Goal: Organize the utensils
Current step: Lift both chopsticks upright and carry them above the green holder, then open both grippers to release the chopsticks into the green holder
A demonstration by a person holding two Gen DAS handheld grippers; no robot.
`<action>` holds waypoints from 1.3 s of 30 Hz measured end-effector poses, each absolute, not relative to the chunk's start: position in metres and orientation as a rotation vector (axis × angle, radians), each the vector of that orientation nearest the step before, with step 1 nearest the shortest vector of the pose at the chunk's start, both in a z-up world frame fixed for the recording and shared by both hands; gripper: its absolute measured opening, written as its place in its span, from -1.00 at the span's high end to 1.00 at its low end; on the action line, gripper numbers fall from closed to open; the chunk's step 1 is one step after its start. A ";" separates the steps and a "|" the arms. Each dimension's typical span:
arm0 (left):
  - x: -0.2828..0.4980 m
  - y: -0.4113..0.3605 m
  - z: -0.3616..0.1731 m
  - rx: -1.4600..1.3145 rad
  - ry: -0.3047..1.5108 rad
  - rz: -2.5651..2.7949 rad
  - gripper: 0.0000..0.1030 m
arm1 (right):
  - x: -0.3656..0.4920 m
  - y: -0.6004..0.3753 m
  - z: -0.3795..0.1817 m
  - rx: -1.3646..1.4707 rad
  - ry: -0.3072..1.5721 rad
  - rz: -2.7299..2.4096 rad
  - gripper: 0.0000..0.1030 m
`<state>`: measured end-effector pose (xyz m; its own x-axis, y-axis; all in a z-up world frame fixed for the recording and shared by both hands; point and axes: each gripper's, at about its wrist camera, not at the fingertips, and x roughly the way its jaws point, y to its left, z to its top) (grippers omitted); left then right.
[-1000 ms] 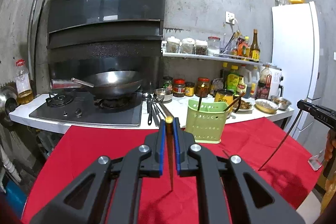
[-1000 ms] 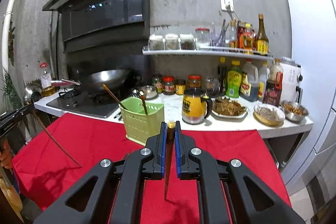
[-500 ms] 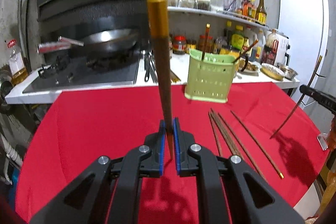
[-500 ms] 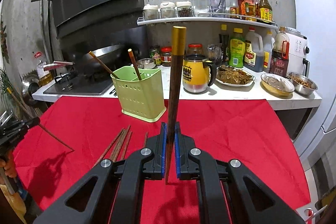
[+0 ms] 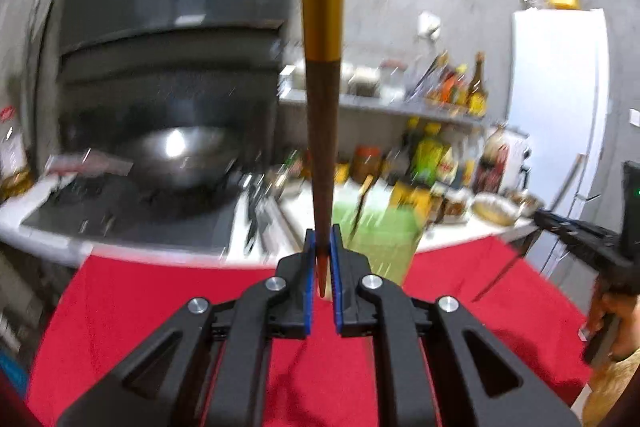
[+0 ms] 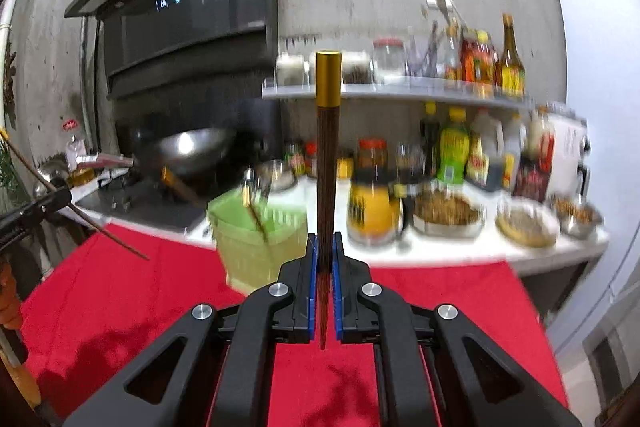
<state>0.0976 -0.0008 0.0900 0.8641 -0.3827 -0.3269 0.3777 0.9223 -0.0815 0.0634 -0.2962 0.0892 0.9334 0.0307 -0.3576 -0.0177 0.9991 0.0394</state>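
Note:
My left gripper point(image 5: 321, 241) is shut on a dark wooden chopstick point(image 5: 323, 131) with a gold cap, which stands upright. My right gripper point(image 6: 324, 251) is shut on a like chopstick point(image 6: 327, 163), also upright. A pale green utensil holder point(image 5: 380, 239) stands at the far edge of the red cloth, just beyond and right of the left gripper; in the right wrist view the holder point(image 6: 260, 239) is ahead to the left and has chopsticks standing in it. Each view shows the other gripper at its edge with its chopstick slanting down. Both views are blurred.
A red cloth point(image 5: 140, 307) covers the table. Behind it a white counter point(image 6: 460, 251) carries a wok point(image 5: 180, 159) on a stove, jars, bottles, a yellow jug point(image 6: 372, 211) and food bowls. A white fridge point(image 5: 556, 107) stands at the right. A person's hand point(image 5: 612, 319) holds the right gripper.
Both grippers have lifted and moved toward the counter, so the green holder looms closer. The loose chopsticks on the cloth have dropped out of view. Each held chopstick has swung upright.

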 end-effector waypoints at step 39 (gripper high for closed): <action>0.147 -0.031 0.109 0.028 0.381 -0.324 0.22 | 0.067 -0.289 0.116 0.017 0.306 0.066 0.16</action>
<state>0.1472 -0.0312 0.1093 0.8776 -0.3056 -0.3694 0.3161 0.9481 -0.0335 0.0667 -0.2888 0.1163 0.9515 0.0671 -0.3003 -0.0618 0.9977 0.0270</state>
